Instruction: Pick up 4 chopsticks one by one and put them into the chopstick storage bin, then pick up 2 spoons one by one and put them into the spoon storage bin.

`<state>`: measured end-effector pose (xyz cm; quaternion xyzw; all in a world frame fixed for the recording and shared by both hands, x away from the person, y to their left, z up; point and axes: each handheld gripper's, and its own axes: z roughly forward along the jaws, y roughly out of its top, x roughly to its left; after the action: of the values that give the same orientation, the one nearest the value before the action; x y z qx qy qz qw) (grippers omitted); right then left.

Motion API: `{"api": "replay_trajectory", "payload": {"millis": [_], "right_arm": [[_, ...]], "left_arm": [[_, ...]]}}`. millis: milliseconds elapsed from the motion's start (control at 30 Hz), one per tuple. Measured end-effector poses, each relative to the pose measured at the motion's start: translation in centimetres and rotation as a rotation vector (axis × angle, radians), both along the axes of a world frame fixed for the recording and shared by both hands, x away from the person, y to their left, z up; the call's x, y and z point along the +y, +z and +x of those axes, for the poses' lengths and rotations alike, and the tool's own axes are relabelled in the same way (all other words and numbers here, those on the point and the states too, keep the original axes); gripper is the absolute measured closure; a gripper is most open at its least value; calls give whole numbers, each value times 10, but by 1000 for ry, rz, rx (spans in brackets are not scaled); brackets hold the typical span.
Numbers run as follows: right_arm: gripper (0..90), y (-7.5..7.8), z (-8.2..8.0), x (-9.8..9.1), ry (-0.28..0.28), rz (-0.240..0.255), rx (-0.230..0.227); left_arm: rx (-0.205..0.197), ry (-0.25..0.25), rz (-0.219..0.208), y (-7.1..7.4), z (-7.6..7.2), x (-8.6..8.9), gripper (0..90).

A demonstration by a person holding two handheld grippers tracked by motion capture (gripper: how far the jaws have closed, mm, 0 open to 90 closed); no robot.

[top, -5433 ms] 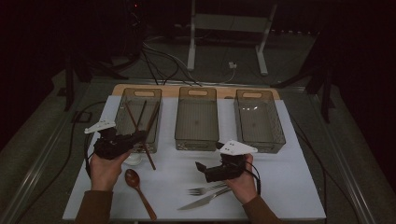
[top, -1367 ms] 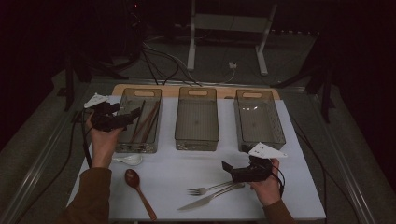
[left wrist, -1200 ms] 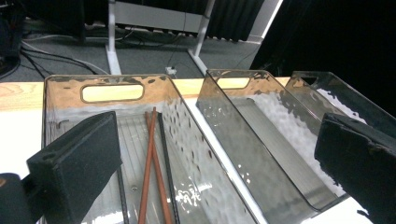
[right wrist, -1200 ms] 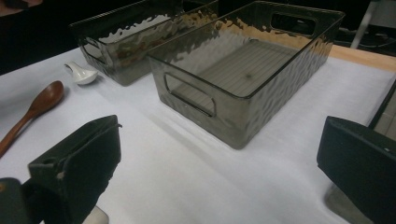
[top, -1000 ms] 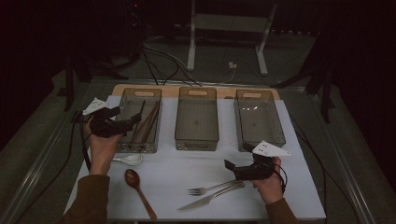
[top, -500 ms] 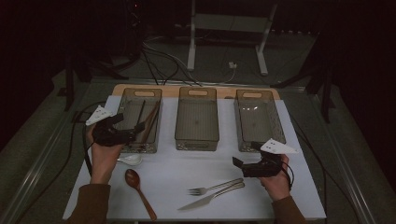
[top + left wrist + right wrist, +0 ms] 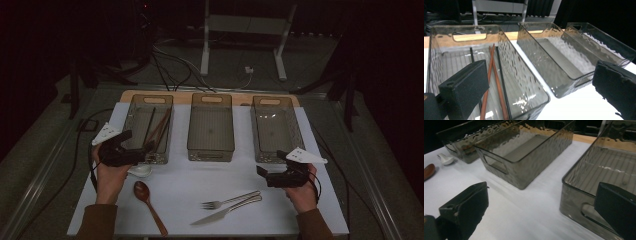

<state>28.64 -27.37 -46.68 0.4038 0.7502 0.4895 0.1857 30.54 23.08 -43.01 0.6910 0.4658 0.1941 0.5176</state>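
Observation:
Three clear grey bins stand in a row: left bin (image 7: 150, 99), middle bin (image 7: 212, 98), right bin (image 7: 270, 101). Brown and black chopsticks (image 7: 156, 126) lie in the left bin, close up as chopsticks (image 7: 492, 72) in the left gripper view. My left gripper (image 7: 149, 151) sits at that bin's near left corner, open and holding nothing, jaws wide apart around left gripper (image 7: 541, 95). My right gripper (image 7: 261, 173) hovers by the right bin's near end, open and bare, seen as right gripper (image 7: 540, 212). The middle bin (image 7: 524, 152) and right bin (image 7: 574, 187) hold nothing.
On the white mat (image 7: 200, 175) lie a white ceramic spoon (image 7: 140, 171), a wooden spoon (image 7: 147, 197), a fork (image 7: 230, 200) and a knife (image 7: 227, 211). Cables and a stand's legs lie beyond the table's far edge.
The chopsticks my left gripper held now lie in the left bin, and that gripper has drawn back to the bin's near corner. My right gripper has moved right, away from the fork and knife.

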Motion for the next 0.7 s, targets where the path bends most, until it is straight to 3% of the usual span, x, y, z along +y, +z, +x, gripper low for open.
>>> {"api": "replay_trajectory", "payload": {"millis": [700], "right_arm": [[0,-1,-8,-14,-46,4,-20]], "left_arm": [[64,-13,65,-27,-41,-6,15]]}}
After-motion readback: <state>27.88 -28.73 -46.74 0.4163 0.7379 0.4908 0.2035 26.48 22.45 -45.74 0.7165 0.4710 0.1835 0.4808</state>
